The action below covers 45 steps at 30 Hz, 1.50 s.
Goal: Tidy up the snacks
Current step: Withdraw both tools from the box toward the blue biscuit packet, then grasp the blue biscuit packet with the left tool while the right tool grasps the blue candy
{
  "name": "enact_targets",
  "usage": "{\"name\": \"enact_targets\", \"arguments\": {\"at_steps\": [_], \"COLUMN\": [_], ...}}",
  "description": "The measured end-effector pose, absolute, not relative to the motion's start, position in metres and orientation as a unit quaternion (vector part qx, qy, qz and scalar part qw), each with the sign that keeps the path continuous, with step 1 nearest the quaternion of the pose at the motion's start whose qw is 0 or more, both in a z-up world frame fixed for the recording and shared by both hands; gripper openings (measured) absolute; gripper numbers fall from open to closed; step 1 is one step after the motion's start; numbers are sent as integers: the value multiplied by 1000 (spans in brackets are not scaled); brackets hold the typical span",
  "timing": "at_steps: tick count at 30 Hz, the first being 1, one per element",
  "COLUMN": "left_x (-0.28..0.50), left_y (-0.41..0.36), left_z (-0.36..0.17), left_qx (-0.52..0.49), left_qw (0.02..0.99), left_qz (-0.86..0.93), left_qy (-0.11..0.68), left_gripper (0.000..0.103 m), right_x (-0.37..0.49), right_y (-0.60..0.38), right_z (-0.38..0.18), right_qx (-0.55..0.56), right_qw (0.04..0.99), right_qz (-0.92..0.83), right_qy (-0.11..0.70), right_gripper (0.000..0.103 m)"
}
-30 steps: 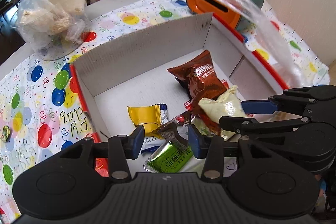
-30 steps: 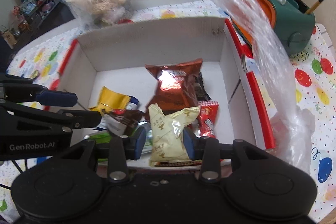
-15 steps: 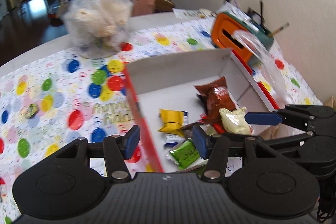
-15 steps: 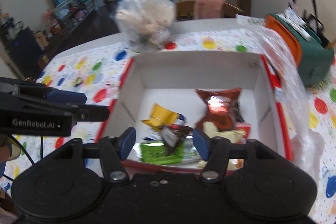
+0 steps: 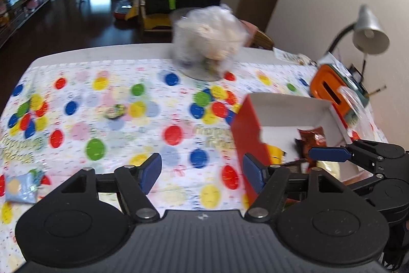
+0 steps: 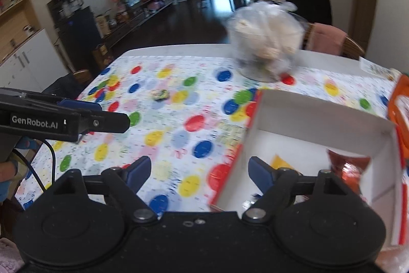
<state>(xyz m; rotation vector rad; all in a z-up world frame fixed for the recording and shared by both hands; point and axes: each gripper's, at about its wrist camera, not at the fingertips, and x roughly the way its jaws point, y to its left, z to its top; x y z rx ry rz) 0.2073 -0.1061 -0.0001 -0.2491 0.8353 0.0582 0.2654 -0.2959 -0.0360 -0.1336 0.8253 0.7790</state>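
A red-sided white box (image 5: 246, 129) sits at the table's right and holds several snack packets, among them a brown one (image 5: 311, 136) and a yellow one (image 6: 280, 162). The box also shows in the right wrist view (image 6: 319, 117). A small round snack (image 5: 114, 111) lies on the balloon tablecloth, also in the right wrist view (image 6: 159, 94). A pale blue packet (image 5: 19, 187) lies at the near left edge. My left gripper (image 5: 202, 170) is open and empty above the cloth, left of the box. My right gripper (image 6: 198, 172) is open and empty at the box's near left corner.
A clear plastic bag of pale food (image 5: 208, 41) stands at the table's far side. An orange and green holder (image 5: 332, 88) with brushes and a grey desk lamp (image 5: 370, 32) stand by the right wall. A chair (image 6: 329, 42) stands behind the table.
Both grippers pulled back and up from the box and swung left. The right gripper let go of the pale yellow packet, now in the box. Both jaws opened wider.
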Motion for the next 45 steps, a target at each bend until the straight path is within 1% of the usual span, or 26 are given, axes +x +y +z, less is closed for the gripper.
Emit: {"name": "enact_targets", "arguments": {"at_steps": [4,5,7,11,16,21,29,37,45], "left_x": [191,187,180,165,144,129,119,127,142], "left_y": [-71,-61,-41,-4,47,97,157,177,187], "left_z": [-3,-4,-7,-15,-25,-33,-53,-82,-109], "left_qx": [-128,-131,-139,-128,-129,-125,-91,-16,38], "left_qw": [909,909,908,908,907,899,893,876,856], "left_qz": [40,43,49,64,64,54,18,-67,-140], "left_qy": [395,394,392,394,396,416,441,477,495], "left_gripper": [72,76,77,77,77,78,77,78,77], "right_x": [258,255,251,245,238,234,231,245,261], "right_y": [-265,-256,-239,-202,-156,-109,-41,4,29], "right_z": [-33,-32,-32,-33,-39,-51,-71,-102,-120], "right_qx": [-70,-72,-71,-74,-74,-73,-73,-46,-50], "right_qw": [835,834,833,826,821,815,797,778,772], "right_qz": [383,385,388,394,388,373,361,324,304], "right_qy": [390,389,388,396,413,438,480,536,556], "right_gripper": [89,94,100,103,103,103,103,102,98]}}
